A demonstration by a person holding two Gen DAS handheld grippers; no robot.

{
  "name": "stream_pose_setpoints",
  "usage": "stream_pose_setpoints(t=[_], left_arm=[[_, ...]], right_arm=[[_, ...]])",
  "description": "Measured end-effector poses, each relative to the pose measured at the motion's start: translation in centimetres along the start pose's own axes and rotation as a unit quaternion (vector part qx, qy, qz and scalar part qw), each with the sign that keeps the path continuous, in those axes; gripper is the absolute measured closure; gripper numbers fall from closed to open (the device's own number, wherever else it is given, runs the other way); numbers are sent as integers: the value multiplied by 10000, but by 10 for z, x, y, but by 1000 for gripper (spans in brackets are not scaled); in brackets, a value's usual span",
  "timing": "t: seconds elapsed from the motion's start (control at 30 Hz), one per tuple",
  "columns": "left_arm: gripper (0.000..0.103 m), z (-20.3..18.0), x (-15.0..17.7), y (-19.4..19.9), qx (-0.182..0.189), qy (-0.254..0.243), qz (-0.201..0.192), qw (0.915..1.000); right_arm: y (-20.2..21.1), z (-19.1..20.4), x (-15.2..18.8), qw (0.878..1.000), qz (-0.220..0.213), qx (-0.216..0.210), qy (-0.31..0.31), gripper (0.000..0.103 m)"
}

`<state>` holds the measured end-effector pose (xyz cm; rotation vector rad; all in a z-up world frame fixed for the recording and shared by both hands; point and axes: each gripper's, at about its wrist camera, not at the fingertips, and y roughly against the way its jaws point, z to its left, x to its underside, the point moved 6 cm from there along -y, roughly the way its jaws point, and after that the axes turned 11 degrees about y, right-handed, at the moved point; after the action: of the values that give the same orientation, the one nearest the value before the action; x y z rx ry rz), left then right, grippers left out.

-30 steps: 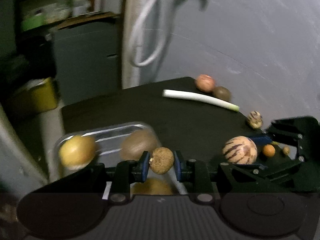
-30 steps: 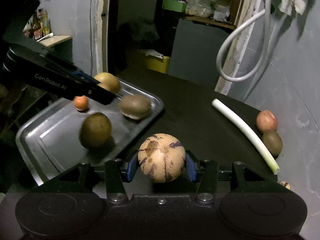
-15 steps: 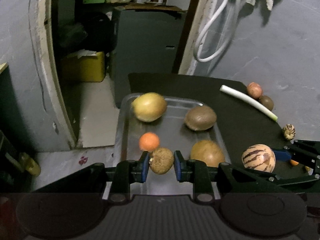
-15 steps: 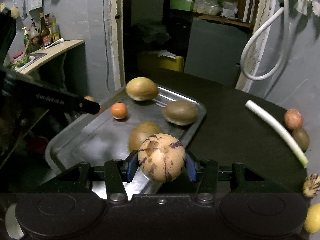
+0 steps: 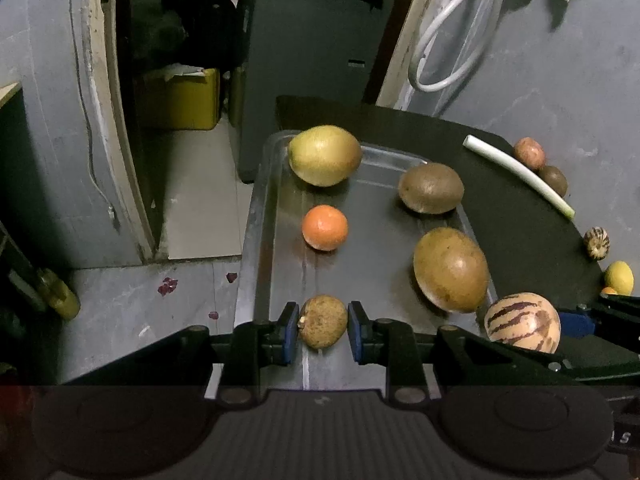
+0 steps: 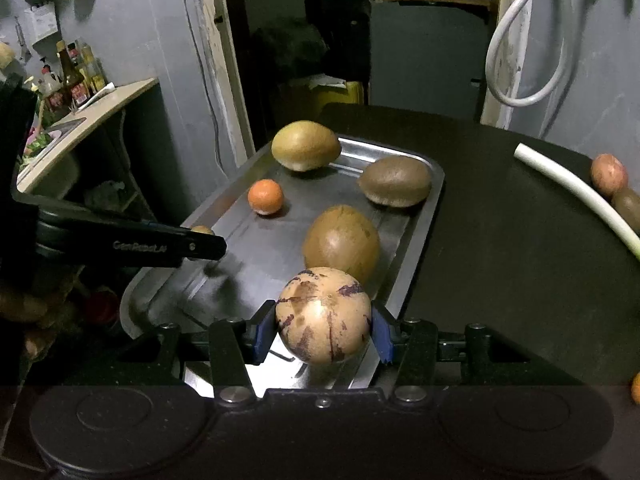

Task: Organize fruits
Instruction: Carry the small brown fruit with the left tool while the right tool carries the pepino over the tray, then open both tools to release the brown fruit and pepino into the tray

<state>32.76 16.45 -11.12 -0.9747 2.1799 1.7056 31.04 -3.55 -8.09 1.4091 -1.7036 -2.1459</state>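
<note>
Two tongs have swung over the tray (image 5: pixel 256 216): left tongs (image 5: pixel 323 334) pinching brown fruit (image 5: pixel 322 321), right tongs (image 6: pixel 323 334) pinching striped melon (image 6: pixel 323 314) above tray's near edge; both ready to drop.

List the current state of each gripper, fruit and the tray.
Left gripper: shut on small rough brown fruit, over tray.
Right gripper: shut on striped round melon.
Steel tray: holds four fruits.
Small orange: resting in tray.
White leek stalk: lying on black table.

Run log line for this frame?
left gripper: holds small brown fruit | right gripper: holds striped melon | both over steel tray
</note>
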Motion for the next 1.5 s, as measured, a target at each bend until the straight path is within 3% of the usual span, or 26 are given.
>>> stream_pose_setpoints(t=[0.87, 1.03, 1.1, 1.17, 1.33, 1.5], left_arm=[[74, 0, 0, -16, 221, -461, -73, 9987], [66, 0, -2, -19, 267, -464, -118, 9985], [55, -1, -2, -18, 281, -448, -109, 9985], [50, -2, -2, -18, 299, -445, -112, 9985], [39, -3, -2, -16, 365, -357, -67, 9987], [19, -5, -5, -5, 434, -318, -205, 9983]], right_arm=[[-31, 24, 10, 9969, 311, 478, 541, 52], [-34, 24, 9, 9963, 267, 522, 621, 51], [-32, 24, 7, 9964, 219, 514, 641, 48], [-31, 23, 6, 9963, 194, 516, 663, 46], [-25, 18, 5, 9967, 120, 540, 593, 38], [-16, 15, 6, 9973, 12, 548, 497, 28]])
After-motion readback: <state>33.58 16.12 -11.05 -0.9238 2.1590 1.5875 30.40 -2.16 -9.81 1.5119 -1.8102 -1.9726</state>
